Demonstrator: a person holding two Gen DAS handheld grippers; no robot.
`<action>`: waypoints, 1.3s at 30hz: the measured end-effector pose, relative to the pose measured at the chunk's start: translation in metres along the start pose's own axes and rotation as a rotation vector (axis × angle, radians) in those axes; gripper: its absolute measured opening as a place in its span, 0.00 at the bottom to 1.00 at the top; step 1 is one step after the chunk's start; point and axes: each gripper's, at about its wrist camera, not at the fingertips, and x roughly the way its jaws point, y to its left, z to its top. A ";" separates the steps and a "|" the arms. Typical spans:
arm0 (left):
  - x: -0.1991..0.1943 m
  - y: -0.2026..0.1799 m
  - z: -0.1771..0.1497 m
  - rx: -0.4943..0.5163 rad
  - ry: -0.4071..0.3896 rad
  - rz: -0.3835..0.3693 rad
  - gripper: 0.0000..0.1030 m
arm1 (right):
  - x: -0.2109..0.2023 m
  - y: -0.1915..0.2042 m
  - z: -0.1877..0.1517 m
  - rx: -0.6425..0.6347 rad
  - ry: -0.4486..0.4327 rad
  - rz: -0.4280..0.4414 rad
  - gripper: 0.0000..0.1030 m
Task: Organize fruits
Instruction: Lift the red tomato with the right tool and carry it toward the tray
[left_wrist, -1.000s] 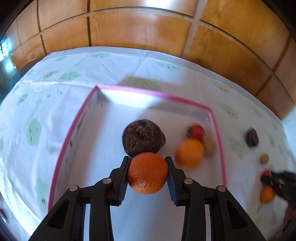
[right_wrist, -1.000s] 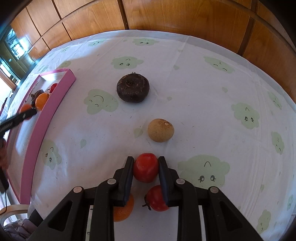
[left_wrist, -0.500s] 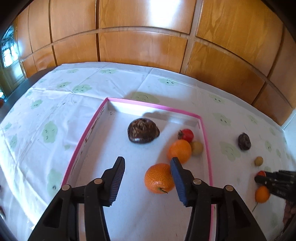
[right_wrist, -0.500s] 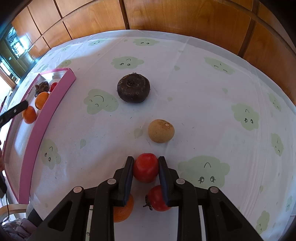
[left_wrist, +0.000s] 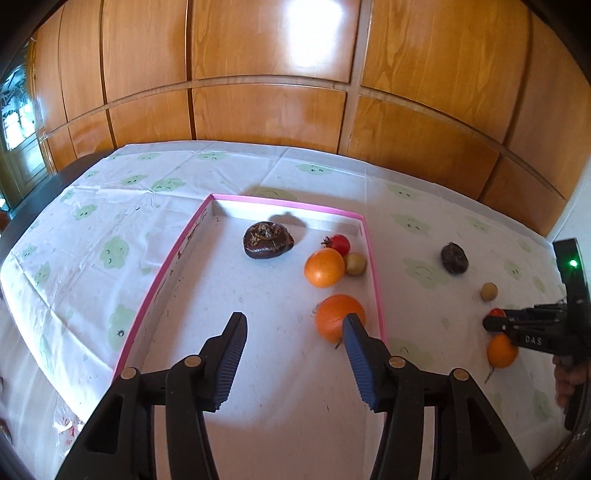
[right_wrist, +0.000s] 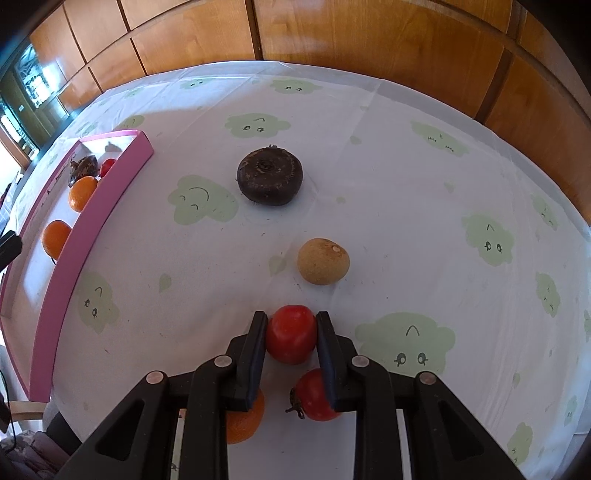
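A: What does the tray (left_wrist: 376, 280) hold?

B: Pink-rimmed, white floor, lying on the tablecloth (left_wrist: 110, 221). Five things in it. A dark brown fruit (left_wrist: 267, 240) sits toward the far end, apart from the rest. By the right wall there is a cluster: a small tomato (left_wrist: 340, 243), an orange (left_wrist: 324, 267) and a tan fruit (left_wrist: 355, 263), all touching or just beside each other. A second orange (left_wrist: 334, 315) lies nearer the camera, close to the right wall, on the tray floor.

A: Left gripper (left_wrist: 295, 332)?

B: Jaws spread and opening, nothing between them. The second orange is partly behind the right fingertip; no pad presses on it. The gripper is above the tray's near half.

A: Right gripper (right_wrist: 291, 338)?

B: Pinching a red tomato (right_wrist: 291, 334), pads tight on both sides, over the tablecloth and outside the tray.

A: Loose fruit on the cloth?

B: In the right wrist view: a dark round fruit (right_wrist: 269, 181) farthest out, a tan round fruit (right_wrist: 323, 261) nearer, just beyond the held tomato. Under the gripper, another tomato (right_wrist: 312, 397) with its stem, and an orange (right_wrist: 243, 421) half hidden by the left finger. All four are well apart from the tray.

A: Tray in that view?

B: At the left edge, wall toward the camera. Both oranges, the dark fruit and a bit of red show inside.
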 end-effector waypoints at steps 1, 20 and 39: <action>-0.002 -0.001 -0.002 0.001 -0.001 -0.001 0.53 | 0.000 0.000 0.000 -0.001 -0.001 -0.001 0.26; -0.008 0.018 -0.016 -0.032 0.000 0.025 0.54 | -0.001 0.005 -0.010 -0.019 -0.033 -0.016 0.25; -0.010 0.042 -0.024 -0.075 -0.014 0.071 0.54 | -0.036 0.014 0.000 0.046 -0.109 -0.035 0.24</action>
